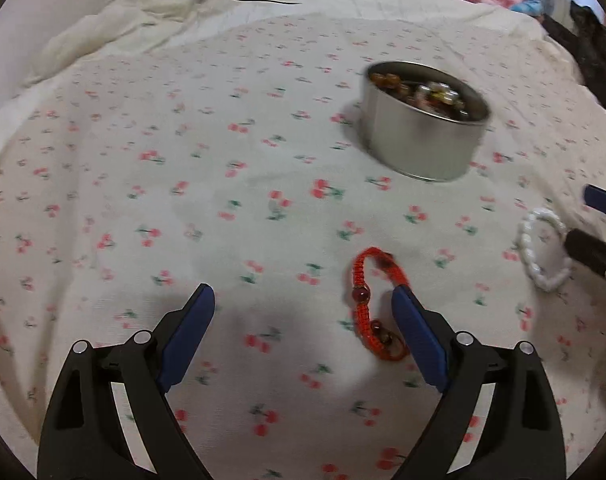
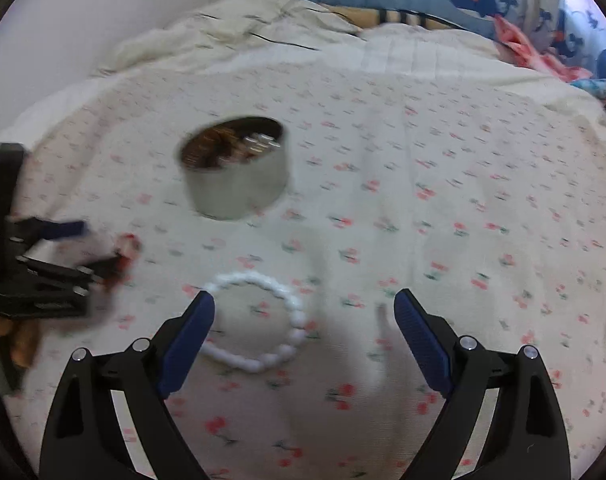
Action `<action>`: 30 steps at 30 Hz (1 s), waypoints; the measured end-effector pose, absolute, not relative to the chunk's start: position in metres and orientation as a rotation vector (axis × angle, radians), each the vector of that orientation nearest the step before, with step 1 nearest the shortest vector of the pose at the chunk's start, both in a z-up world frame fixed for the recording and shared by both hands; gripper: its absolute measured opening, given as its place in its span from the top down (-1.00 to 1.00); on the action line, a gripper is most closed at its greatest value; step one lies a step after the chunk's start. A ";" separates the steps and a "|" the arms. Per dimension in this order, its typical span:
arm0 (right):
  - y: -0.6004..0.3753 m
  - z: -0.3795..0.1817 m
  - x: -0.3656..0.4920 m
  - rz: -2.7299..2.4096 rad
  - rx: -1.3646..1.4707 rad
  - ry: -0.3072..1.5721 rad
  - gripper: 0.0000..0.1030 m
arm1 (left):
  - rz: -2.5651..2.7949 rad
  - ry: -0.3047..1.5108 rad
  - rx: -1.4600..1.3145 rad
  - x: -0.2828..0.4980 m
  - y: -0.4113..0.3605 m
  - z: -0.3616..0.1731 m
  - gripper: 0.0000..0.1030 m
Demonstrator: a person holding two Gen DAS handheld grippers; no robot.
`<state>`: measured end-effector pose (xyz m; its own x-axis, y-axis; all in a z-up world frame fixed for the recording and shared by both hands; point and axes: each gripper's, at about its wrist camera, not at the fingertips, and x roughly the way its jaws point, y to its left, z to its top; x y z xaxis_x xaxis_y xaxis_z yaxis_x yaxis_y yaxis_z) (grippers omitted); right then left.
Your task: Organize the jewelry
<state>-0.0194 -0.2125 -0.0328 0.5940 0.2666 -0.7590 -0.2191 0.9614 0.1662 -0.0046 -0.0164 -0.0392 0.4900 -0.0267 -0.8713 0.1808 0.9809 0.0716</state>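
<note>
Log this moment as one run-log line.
left gripper: open, by red braided bracelet | right gripper: open, over white bead bracelet | round tin: holds jewelry | both bracelets on bedspread

A red braided bracelet (image 1: 377,304) with dark red beads, a white beaded bracelet (image 2: 259,322) and a silver tin (image 1: 423,120) lie on a cream sheet (image 1: 223,160) printed with red cherries; black grippers' pads (image 1: 187,340) are navy.

Left of tin (image 1: 423,120): bare bedspread (image 1: 183,180), open passage.
Near side: red bracelet (image 1: 377,304), white bracelet (image 1: 543,252) obstruct.
</note>
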 end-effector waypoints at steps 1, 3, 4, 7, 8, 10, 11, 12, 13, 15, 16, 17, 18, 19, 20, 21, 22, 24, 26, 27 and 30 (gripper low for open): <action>-0.210 -0.033 -0.020 0.303 0.065 0.889 -0.70 | -0.142 1.056 0.161 -0.006 -0.018 -0.040 -0.67; -0.205 -0.033 -0.019 0.328 0.058 0.890 -0.70 | -0.159 1.062 0.167 -0.006 -0.022 -0.042 -0.67; -0.204 -0.035 -0.018 0.323 0.050 0.897 -0.70 | -0.160 1.063 0.168 -0.007 -0.025 -0.044 -0.67; -0.206 -0.045 -0.012 0.305 0.074 0.947 -0.51 | -0.164 1.071 0.141 -0.008 -0.024 -0.043 -0.67; -0.210 -0.048 -0.010 0.298 0.095 0.963 -0.44 | -0.166 1.069 0.137 -0.006 -0.023 -0.044 -0.67; -0.216 -0.050 -0.008 0.292 0.120 0.971 -0.32 | -0.172 1.063 0.129 -0.007 -0.024 -0.042 -0.66; -0.217 -0.049 -0.009 0.283 0.111 0.966 -0.18 | -0.180 1.060 0.125 -0.008 -0.024 -0.042 -0.63; -0.217 -0.047 -0.010 0.279 0.097 0.953 -0.13 | -0.184 1.060 0.128 -0.008 -0.024 -0.041 -0.58; -0.215 -0.045 -0.011 0.291 0.091 0.939 -0.13 | -0.186 1.060 0.130 -0.007 -0.025 -0.041 -0.54; -0.208 -0.037 -0.017 0.309 0.057 0.895 -0.13 | -0.174 1.050 0.138 -0.008 -0.026 -0.040 -0.50; -0.204 -0.036 -0.018 0.309 0.032 0.890 -0.13 | -0.167 1.042 0.140 -0.009 -0.025 -0.038 -0.50; -0.200 -0.039 -0.017 0.301 -0.003 0.914 -0.13 | -0.169 1.041 0.134 -0.009 -0.024 -0.038 -0.49; -0.199 -0.045 -0.015 0.292 -0.013 0.942 -0.13 | -0.176 1.047 0.127 -0.009 -0.024 -0.039 -0.44; -0.201 -0.051 -0.013 0.282 -0.007 0.966 -0.13 | -0.185 1.056 0.132 -0.009 -0.026 -0.041 -0.37; -0.202 -0.053 -0.012 0.282 0.002 0.978 -0.09 | -0.194 1.060 0.140 -0.009 -0.028 -0.042 -0.34; -0.203 -0.053 -0.012 0.277 0.003 0.978 0.02 | -0.202 1.057 0.146 -0.009 -0.029 -0.042 -0.25; -0.203 -0.051 -0.012 0.277 0.002 0.974 0.16 | -0.216 1.058 0.143 -0.009 -0.030 -0.041 -0.11; -0.201 -0.051 -0.013 0.273 -0.017 0.972 0.48 | -0.244 1.064 0.125 -0.009 -0.030 -0.040 0.02; -0.199 -0.051 -0.014 0.277 -0.031 0.965 0.68 | -0.273 1.071 0.095 -0.009 -0.030 -0.039 0.25; -0.198 -0.050 -0.014 0.277 -0.032 0.961 0.75 | -0.279 1.072 0.082 -0.009 -0.031 -0.039 0.36; -0.200 -0.049 -0.014 0.275 -0.021 0.960 0.75 | -0.301 1.076 0.044 -0.008 -0.028 -0.038 0.56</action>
<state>-0.0136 -0.1997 -0.0491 0.5419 0.2220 -0.8106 -0.2408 0.9651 0.1034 -0.0081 -0.0280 -0.0380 0.4386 -0.2204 -0.8713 0.2635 0.9584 -0.1098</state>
